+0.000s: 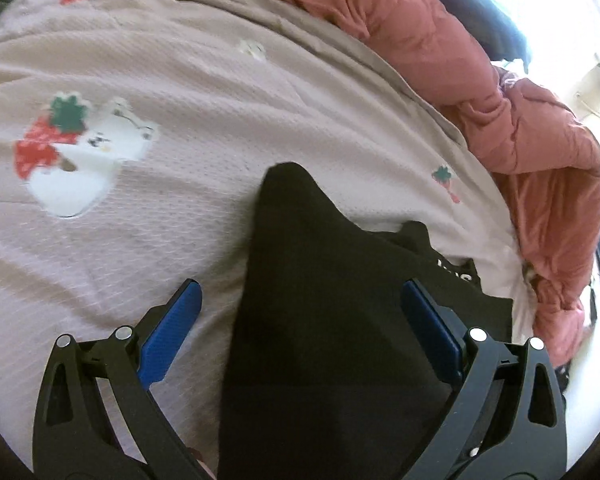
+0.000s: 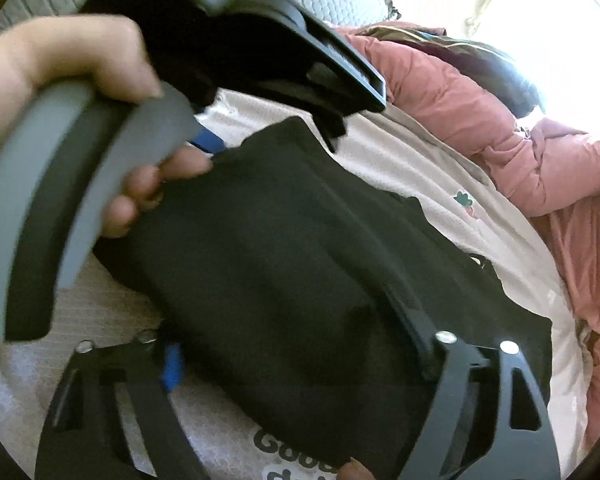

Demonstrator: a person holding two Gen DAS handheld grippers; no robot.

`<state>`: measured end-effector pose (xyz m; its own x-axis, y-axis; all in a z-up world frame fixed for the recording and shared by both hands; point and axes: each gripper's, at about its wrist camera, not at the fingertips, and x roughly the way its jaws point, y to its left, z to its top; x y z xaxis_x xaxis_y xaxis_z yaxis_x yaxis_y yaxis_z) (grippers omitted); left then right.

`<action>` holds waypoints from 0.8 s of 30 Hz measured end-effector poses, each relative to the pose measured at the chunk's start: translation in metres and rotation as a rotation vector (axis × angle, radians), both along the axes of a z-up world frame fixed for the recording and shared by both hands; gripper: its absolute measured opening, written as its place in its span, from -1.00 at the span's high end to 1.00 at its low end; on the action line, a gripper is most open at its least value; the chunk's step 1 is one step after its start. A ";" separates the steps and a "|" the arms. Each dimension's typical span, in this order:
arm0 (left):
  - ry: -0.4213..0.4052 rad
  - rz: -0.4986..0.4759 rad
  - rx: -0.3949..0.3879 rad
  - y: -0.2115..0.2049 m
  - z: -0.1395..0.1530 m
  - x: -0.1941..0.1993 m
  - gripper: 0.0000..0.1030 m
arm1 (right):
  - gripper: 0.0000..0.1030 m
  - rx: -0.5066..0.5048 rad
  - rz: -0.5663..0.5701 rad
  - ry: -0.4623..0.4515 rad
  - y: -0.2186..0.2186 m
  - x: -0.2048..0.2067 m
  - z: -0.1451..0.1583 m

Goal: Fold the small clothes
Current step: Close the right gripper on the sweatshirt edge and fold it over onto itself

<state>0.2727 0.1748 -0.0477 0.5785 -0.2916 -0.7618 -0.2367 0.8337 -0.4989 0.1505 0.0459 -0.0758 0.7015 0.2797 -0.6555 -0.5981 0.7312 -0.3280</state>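
A folded garment (image 1: 320, 300) lies on a bedspread (image 1: 180, 80), running forward between the spread fingers of the left tongs (image 1: 300, 300). A bunched quilt (image 1: 520, 120) lies on the bed beyond and to the right. The right tongs (image 2: 292, 356) straddle the garment's near end, just beside the left hand (image 2: 100, 120).

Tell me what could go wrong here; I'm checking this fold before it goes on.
The black garment is bunched between the left gripper's wide-open fingers, so they might close on several layers. The hand holding that gripper crowds the garment's edge. The pink quilt lies close and could get snagged.
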 end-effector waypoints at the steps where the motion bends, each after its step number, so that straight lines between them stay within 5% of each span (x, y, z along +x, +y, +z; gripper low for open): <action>1: 0.013 -0.016 -0.011 0.000 -0.002 0.002 -0.81 | 0.00 0.009 0.015 0.001 0.000 -0.002 0.001; 7: 0.012 -0.020 -0.138 0.008 -0.004 -0.002 -0.81 | 0.41 0.082 0.029 -0.018 -0.011 -0.009 0.013; 14: -0.008 -0.032 -0.241 0.007 -0.002 -0.004 -0.81 | 0.47 0.200 0.015 0.007 -0.035 -0.011 0.028; 17: -0.010 -0.053 -0.226 0.000 0.002 -0.005 -0.74 | 0.47 0.235 0.005 0.022 -0.042 -0.010 0.032; 21: -0.013 -0.101 -0.250 -0.018 0.007 -0.004 0.05 | 0.48 0.249 -0.006 0.012 -0.048 -0.013 0.037; 24: -0.029 -0.123 -0.194 -0.031 0.017 -0.005 0.49 | 0.49 0.251 -0.017 -0.006 -0.053 -0.017 0.041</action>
<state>0.2674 0.1442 -0.0310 0.5501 -0.5007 -0.6683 -0.1225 0.7432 -0.6577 0.1336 -0.0070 -0.0348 0.7116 0.4213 -0.5623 -0.5832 0.8005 -0.1383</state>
